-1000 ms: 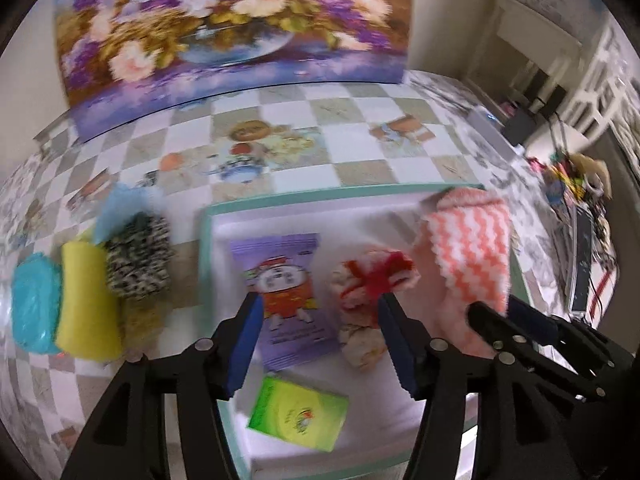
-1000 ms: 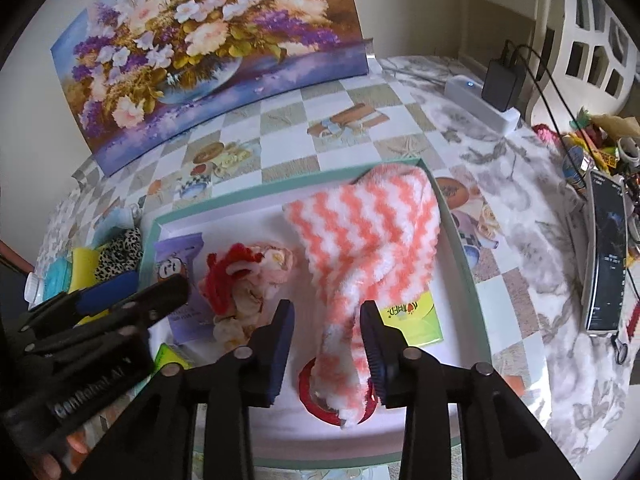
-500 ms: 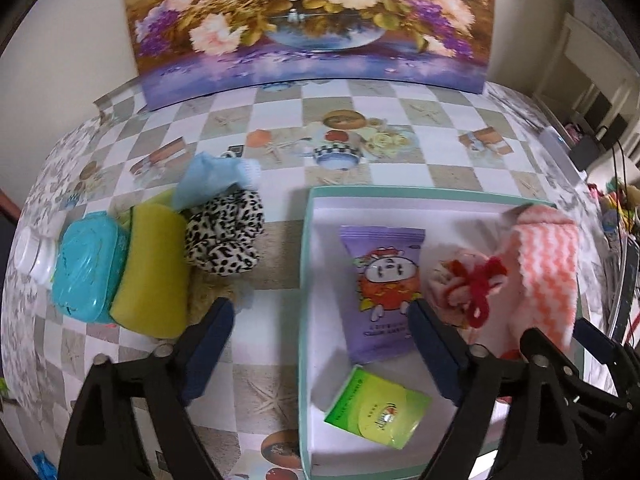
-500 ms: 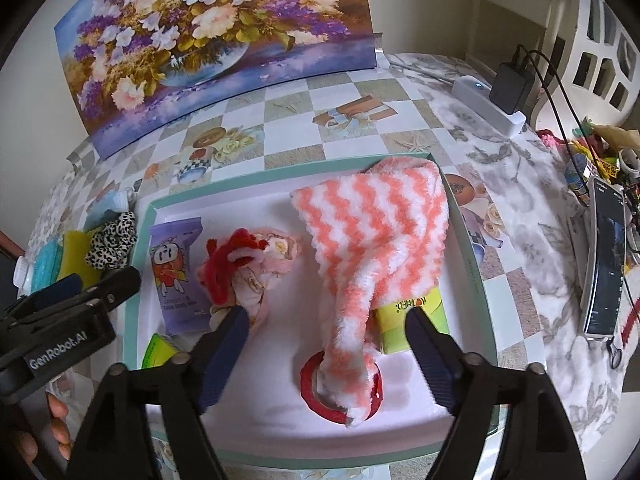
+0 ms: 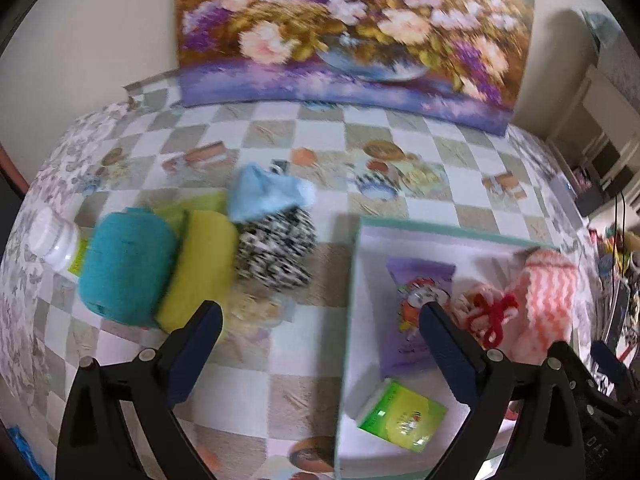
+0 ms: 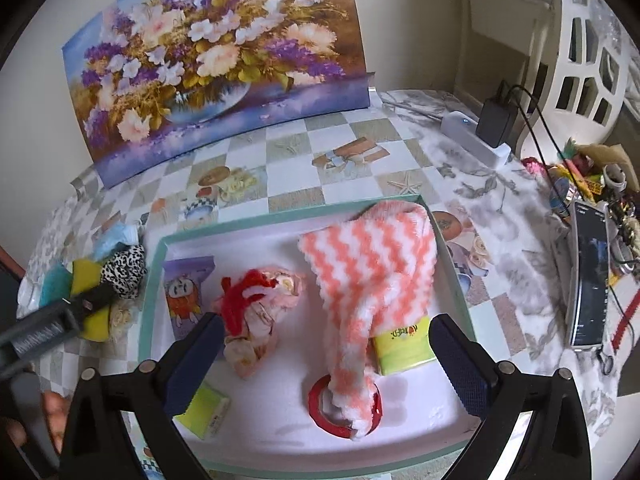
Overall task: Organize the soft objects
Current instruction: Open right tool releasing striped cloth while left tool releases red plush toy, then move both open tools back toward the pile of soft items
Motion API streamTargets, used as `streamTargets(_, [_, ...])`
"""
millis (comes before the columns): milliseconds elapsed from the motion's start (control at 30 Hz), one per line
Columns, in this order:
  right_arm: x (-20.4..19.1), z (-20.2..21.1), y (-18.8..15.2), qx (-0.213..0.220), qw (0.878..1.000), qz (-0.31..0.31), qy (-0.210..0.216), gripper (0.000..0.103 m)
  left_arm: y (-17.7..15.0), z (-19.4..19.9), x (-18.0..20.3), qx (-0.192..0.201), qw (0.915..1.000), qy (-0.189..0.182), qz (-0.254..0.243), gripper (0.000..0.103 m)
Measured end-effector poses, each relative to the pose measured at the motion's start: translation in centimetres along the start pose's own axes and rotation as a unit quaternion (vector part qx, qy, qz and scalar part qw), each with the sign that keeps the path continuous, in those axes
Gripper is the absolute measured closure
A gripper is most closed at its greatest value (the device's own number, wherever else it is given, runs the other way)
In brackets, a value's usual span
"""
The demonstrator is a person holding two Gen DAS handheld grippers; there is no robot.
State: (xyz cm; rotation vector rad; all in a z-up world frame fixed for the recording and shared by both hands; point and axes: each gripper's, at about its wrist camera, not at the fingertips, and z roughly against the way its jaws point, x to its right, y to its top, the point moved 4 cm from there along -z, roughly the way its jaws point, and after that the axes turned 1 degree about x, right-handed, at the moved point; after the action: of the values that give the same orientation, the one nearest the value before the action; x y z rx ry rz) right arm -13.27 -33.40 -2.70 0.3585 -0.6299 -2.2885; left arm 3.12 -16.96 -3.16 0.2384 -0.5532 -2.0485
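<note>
Left wrist view. One left gripper, jaws wide and opening further, nothing between the pads; it hangs above bare checked tablecloth between the soft pile and the tray. Soft items outside the tray, five counted: one teal cloth roll, one yellow cloth roll, one leopard-print scrunchie, one light blue cloth, one pale floral piece, all touching in a cluster. One white bottle lies beside the teal roll. One teal-rimmed tray holds one purple snack packet, one green packet, one pink-and-red fabric bundle and one orange-and-white zigzag towel. One flower painting stands at the back.

Right wrist view. One right gripper, jaws spread wide and opening, gripping nothing; it hovers over the tray. Inside: one zigzag towel draped over one red tape ring and one yellow-green packet; one fabric bundle; one purple packet; one further green packet. One phone and one white power strip lie to the right.
</note>
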Motion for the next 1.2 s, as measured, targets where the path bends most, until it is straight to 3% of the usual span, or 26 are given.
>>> streamTargets(100, [0.0,0.1,0.1,-0.003,1.000,-0.009,-0.003,0.000,0.6,0.7,-2.1,0.013,0.9997,0.016,0.012,0.003])
streamTargets(233, [-0.8,1.5,1.1,0.020,1.000,-0.006,0.000,0.000,1.3,1.4,-5.0,0.024,0.9988,0.009,0.041,0.002])
streamTargets(433, [-5.0,2.7,2.4,0.024,0.998,0.027,0.047,0.000,2.1,2.7,-8.7,0.041,0.9970,0.009,0.065,0.001])
streamTargets(633, [-10.5,3.4,3.0,0.027,0.993,0.085,0.079,0.000,2.1,3.3,-11.3,0.035,0.9955,0.004,0.088,0.001])
streamTargets(1000, [-16.2,1.9,2.7,0.000,0.986,0.127,0.111,0.001,1.2,3.1,-13.2,0.016,0.9906,-0.005,0.135,0.002])
streamTargets(1200, [-17.5,0.0,1.5,-0.021,0.982,0.147,0.117,0.009,0.1,2.4,-13.1,-0.002,0.9883,-0.028,0.150,0.002])
